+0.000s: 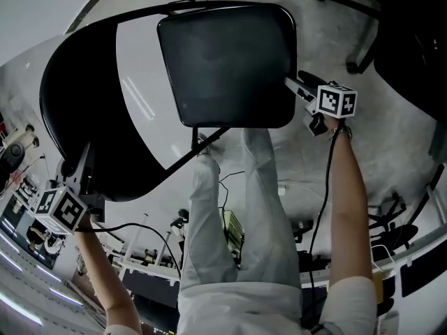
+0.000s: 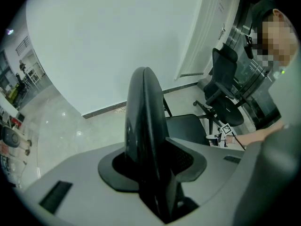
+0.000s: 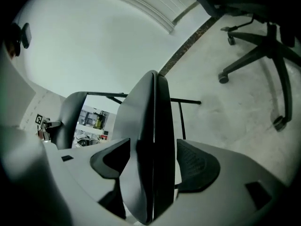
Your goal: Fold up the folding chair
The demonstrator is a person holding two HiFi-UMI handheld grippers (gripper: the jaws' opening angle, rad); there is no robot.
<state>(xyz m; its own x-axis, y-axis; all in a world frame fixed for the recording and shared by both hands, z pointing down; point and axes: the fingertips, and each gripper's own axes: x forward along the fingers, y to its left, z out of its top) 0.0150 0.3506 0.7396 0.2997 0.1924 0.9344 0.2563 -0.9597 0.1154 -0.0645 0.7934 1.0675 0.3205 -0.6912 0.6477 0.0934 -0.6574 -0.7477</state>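
Standing on the floor, folding chair [image 1: 199,135], backrest [image 1: 73,100] left of seat [image 1: 227,54]. Left gripper [image 1: 82,165] clamped on the backrest rim, well left of seat. Right gripper [image 1: 297,84] at seat's right edge, jaws apart astride it, not squeezing.

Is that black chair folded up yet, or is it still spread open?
Still spread open. In the head view the seat juts out flat from the backrest, with a wide gap between them.
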